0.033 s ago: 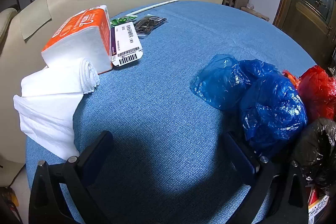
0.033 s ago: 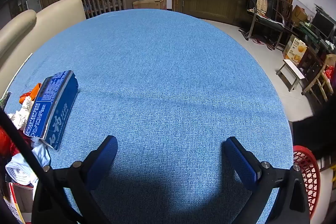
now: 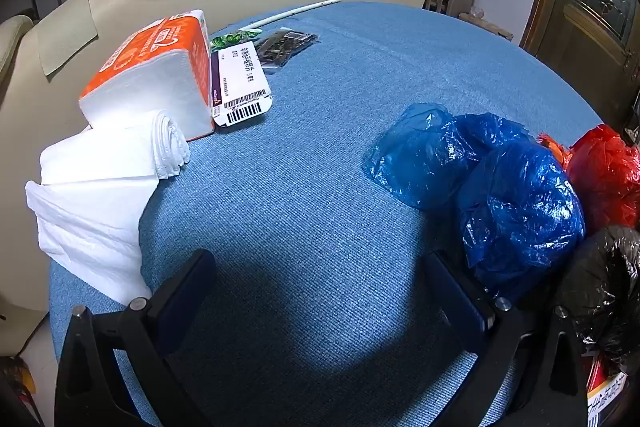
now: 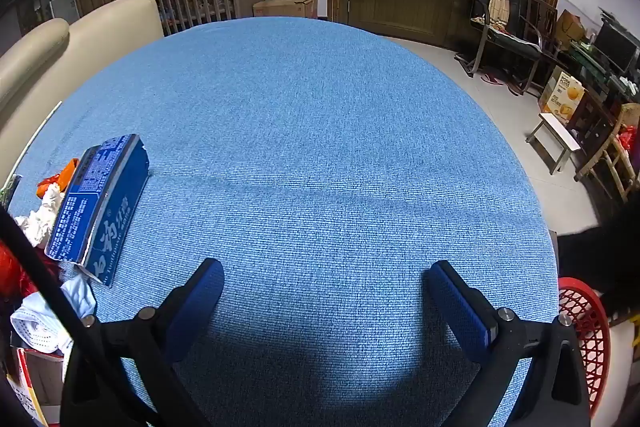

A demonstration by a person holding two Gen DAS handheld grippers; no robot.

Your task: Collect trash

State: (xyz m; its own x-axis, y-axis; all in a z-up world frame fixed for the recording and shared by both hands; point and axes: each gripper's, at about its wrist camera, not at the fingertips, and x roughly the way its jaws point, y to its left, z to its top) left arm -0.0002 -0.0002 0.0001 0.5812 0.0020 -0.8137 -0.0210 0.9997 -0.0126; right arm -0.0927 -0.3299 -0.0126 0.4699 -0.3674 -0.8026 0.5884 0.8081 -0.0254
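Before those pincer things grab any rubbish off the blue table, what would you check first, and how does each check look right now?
1. Left hand-held gripper open and empty: ok.
2. Right hand-held gripper open and empty: ok.
3. Trash within view: ok, blue plastic bags beside the left one's right finger.
4. Red basket at the table edge, ready to receive: cannot tell, mostly hidden.
5. Blue carton is trash: cannot tell.

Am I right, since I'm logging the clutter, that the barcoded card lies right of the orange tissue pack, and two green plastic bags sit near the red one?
Not quite. The plastic bags are blue, not green, as the left wrist view shows. The barcoded card does lie right of the orange tissue pack, and the bags do sit near the red bag.
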